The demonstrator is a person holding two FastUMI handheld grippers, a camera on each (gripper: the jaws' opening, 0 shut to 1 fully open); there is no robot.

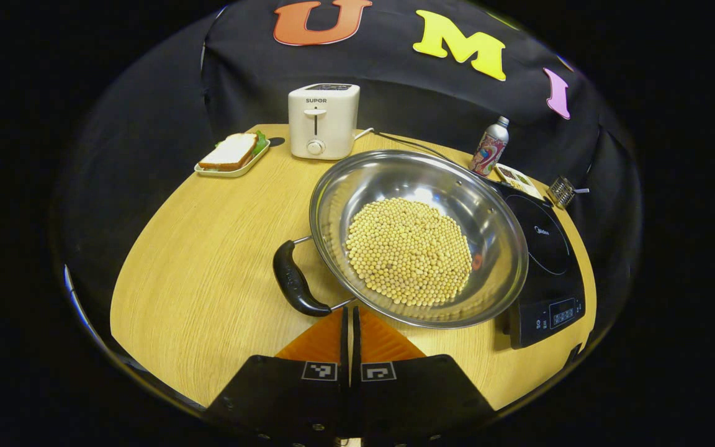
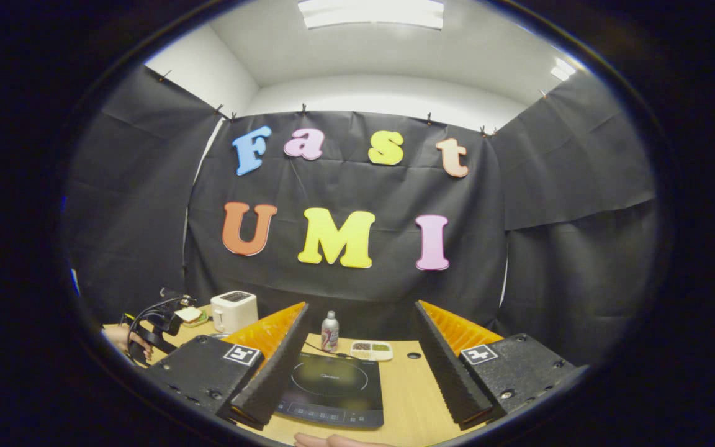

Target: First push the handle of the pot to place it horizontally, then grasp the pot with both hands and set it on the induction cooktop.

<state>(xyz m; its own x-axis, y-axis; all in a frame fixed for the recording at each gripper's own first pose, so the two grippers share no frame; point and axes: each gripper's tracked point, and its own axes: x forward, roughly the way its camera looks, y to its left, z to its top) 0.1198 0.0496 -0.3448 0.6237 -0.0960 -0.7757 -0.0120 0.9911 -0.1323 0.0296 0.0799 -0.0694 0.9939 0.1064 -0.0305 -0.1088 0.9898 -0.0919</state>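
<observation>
Pot (image 1: 419, 239): centre of the left gripper view, on the counter (image 1: 208, 273), full of beans; its right rim hides part of the cooktop (image 1: 547, 261).
Handle (image 1: 295, 282): black, lower left of the pot; far handle hidden.
Left gripper (image 1: 350, 332): fingers closed together, empty, tips just short of the rim.
Right gripper (image 2: 357, 360): fingers wide apart, empty, above the cooktop; pot cut off at left.

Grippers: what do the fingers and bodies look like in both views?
Left gripper: black body, two wedge-shaped fingers with ribbed orange outer faces, a black-and-white square marker at each finger base. Right gripper: same build, with dark serrated pads and screws in the black body. The right gripper view also shows the left gripper farther off, black with black cables.
</observation>
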